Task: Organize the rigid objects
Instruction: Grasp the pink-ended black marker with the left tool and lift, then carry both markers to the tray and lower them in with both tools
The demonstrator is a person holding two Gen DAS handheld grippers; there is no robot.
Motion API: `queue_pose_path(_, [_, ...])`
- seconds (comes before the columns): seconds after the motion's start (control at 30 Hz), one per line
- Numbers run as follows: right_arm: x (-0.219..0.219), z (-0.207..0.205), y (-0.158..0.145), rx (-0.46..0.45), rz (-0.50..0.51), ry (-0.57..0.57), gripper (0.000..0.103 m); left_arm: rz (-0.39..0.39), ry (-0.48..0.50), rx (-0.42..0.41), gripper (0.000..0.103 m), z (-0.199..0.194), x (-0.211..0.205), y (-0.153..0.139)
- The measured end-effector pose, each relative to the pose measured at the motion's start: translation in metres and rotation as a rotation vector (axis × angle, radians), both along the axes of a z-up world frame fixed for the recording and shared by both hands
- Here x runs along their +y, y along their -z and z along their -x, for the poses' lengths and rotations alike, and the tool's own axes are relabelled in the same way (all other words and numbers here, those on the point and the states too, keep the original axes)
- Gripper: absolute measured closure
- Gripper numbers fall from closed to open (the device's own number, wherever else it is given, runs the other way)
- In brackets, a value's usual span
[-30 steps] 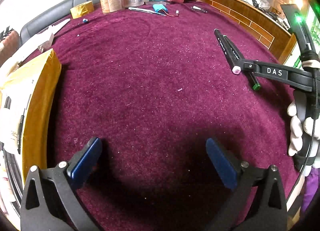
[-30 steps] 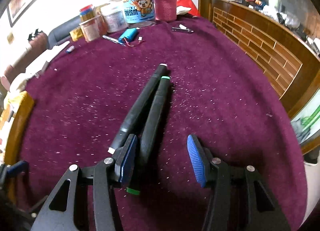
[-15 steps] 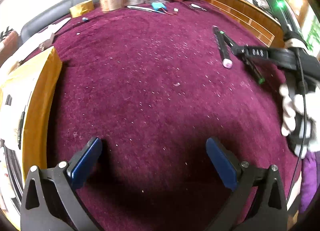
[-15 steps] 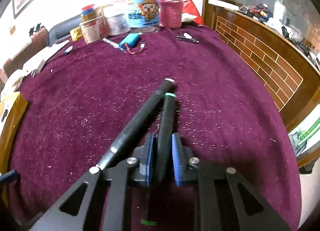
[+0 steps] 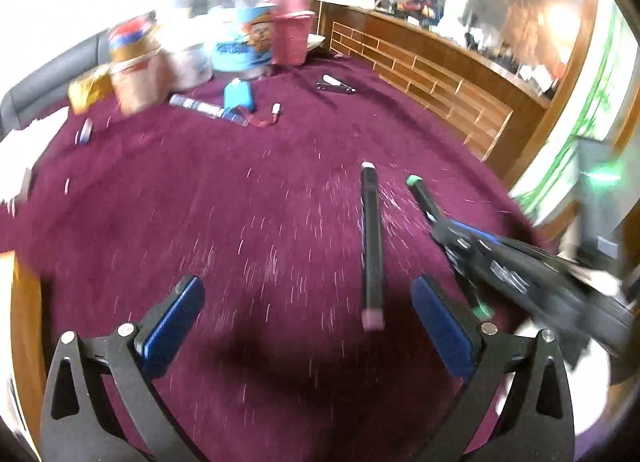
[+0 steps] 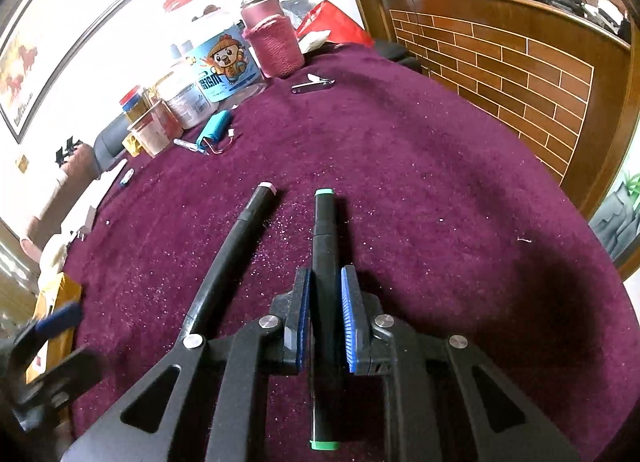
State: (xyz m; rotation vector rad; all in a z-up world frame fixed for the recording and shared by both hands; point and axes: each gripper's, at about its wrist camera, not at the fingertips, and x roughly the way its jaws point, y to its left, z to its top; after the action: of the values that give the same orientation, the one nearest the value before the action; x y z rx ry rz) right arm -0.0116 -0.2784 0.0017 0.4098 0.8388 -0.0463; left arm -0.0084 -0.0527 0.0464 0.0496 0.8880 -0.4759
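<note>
Two black markers are on the maroon cloth. My right gripper (image 6: 325, 296) is shut on the green-capped marker (image 6: 325, 222) near its middle, and both green ends stick out past the pads. The pink-capped marker (image 6: 236, 238) lies loose to its left, splayed away from it. In the left wrist view my left gripper (image 5: 304, 290) is open. The pink-capped marker (image 5: 371, 238) shows between its fingers, close to the right one, untouched. The right gripper (image 5: 448, 228) with the green-capped marker (image 5: 422, 194) is just to the right.
Jars, a blue-labelled tub (image 6: 224, 62) and a flask in a pink knitted sleeve (image 6: 276, 42) stand at the far edge. Near them lie a blue battery pack (image 6: 212, 130) and a nail clipper (image 6: 312, 84). A brick-patterned wooden counter (image 6: 500, 74) stands to the right, a yellow envelope (image 6: 56, 302) to the left.
My right gripper closed on the green-capped marker and swung it apart from the pink-capped one. My left gripper moved right, toward the markers, and stayed open.
</note>
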Motion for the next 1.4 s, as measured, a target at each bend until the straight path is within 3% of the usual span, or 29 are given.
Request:
queue_pose_path(0.13, [-0.006,0.001,0.001,-0.007,-0.040,0.001,0.090,-0.163,0.010,-0.086,0.005,-0.035,-0.056,0.016])
queue_pose_path(0.33, [-0.009,0.000,0.002,-0.010,-0.066,0.004,0.089,-0.214,0.003,-0.016,0.008,-0.068,-0.083,0.039])
queue_pose_path(0.37, [-0.009,0.000,0.002,-0.009,-0.063,0.004,0.089,-0.220,0.006,0.006,0.015,-0.070,-0.086,0.044])
queue_pose_path(0.4, [-0.009,0.000,0.002,-0.009,-0.064,0.004,0.089,-0.202,0.008,0.007,0.034,-0.071,-0.084,0.046])
queue_pose_path(0.43, [-0.009,0.000,0.002,-0.010,-0.068,0.004,0.089,-0.201,0.017,-0.001,0.061,-0.070,-0.084,0.046])
queue_pose_path(0.5, [-0.009,0.000,0.002,-0.011,-0.072,0.005,0.089,-0.193,0.078,-0.027,0.091,-0.062,-0.089,0.043])
queue_pose_path(0.6, [-0.009,0.001,0.003,-0.013,-0.071,0.005,0.089,-0.218,0.187,-0.045,0.091,-0.049,-0.105,0.038])
queue_pose_path(0.67, [-0.009,0.001,0.003,-0.015,-0.072,0.006,0.089,-0.248,0.205,-0.066,0.091,-0.043,-0.111,0.038])
queue_pose_path(0.77, [-0.010,0.002,0.003,-0.019,-0.073,0.006,0.089,-0.214,0.193,-0.046,0.092,-0.046,-0.103,0.037])
queue_pose_path(1.07, [-0.011,0.001,0.004,-0.028,-0.082,0.010,0.089,0.007,0.126,-0.033,0.091,-0.023,-0.039,0.006])
queue_pose_path(1.4, [-0.009,0.001,0.004,-0.030,-0.072,0.014,0.089,0.228,-0.010,-0.060,0.091,0.042,0.084,-0.031])
